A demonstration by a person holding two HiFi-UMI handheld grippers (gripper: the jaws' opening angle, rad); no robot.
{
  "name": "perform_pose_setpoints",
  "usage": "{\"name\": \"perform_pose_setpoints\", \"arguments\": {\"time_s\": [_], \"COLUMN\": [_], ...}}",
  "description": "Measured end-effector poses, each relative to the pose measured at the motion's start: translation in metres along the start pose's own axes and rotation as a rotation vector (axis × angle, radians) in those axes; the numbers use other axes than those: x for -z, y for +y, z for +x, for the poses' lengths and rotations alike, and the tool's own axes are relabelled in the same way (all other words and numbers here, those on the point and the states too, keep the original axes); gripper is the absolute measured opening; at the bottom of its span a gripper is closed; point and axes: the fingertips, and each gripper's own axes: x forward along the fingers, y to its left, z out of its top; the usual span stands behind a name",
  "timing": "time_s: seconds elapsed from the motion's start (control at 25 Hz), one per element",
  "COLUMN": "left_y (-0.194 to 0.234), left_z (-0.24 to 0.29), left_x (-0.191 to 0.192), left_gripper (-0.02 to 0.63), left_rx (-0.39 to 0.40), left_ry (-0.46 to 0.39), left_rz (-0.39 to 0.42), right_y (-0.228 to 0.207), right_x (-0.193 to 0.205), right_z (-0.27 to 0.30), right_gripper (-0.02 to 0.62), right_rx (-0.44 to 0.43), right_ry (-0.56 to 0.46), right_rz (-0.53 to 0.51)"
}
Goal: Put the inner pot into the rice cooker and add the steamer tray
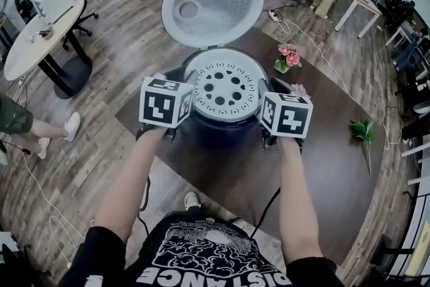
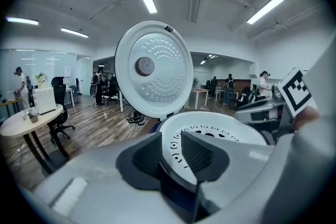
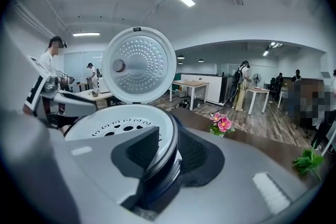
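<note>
Held the white steamer tray [image 1: 227, 87] at the mouth of the rice cooker [image 1: 225, 134], gripped from opposite sides; could not tell whether fully seated. Had the left claw [image 1: 190, 99] clamped on the tray's left rim, one pad inside on the perforated face, the other outside. Had the right claw [image 1: 263, 103] clamped likewise on the right rim, together with a dark rim [image 3: 169, 150] just beneath it; could not tell what that belonged to. Found the cooker toward the left corner of the dark bench [image 1: 322, 165], with the lid [image 1: 212, 3] swung fully up and back, showing its dimpled white inside. Noted pink flowers [image 1: 287, 57] just beyond the cooker toward the bench's far edge, and a green sprig [image 1: 363, 130] well apart by the right edge.
</note>
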Motion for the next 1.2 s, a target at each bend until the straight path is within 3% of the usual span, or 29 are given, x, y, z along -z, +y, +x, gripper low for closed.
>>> {"name": "perform_pose_setpoints", "arguments": {"time_s": [0.32, 0.56, 0.96, 1.2], "left_y": [-0.021, -0.065, -0.166, -0.224], "left_z": [-0.016, -0.014, 0.000, 0.011], "left_x": [-0.010, -0.019, -0.031, -0.030], "left_gripper": [0.109, 0.109, 0.100, 0.075], "left_rx": [0.019, 0.053, 0.190, 0.289], "left_ry": [-0.073, -0.099, -0.133, -0.129], "left_rz": [-0.014, -0.017, 0.046, 0.105], "right_y": [-0.005, -0.039, -0.108, -0.149], "right_x": [0.005, 0.009, 0.036, 0.057], "right_z": [-0.030, -0.068, -0.131, -0.174], "right_gripper": [0.117, 0.103, 0.067, 0.033], "right_rx": [-0.012, 0.011, 0.121, 0.233], "right_ry": [-0.047, -0.084, -0.110, -0.123], "right_rz": [0.025, 0.054, 0.094, 0.129]}}
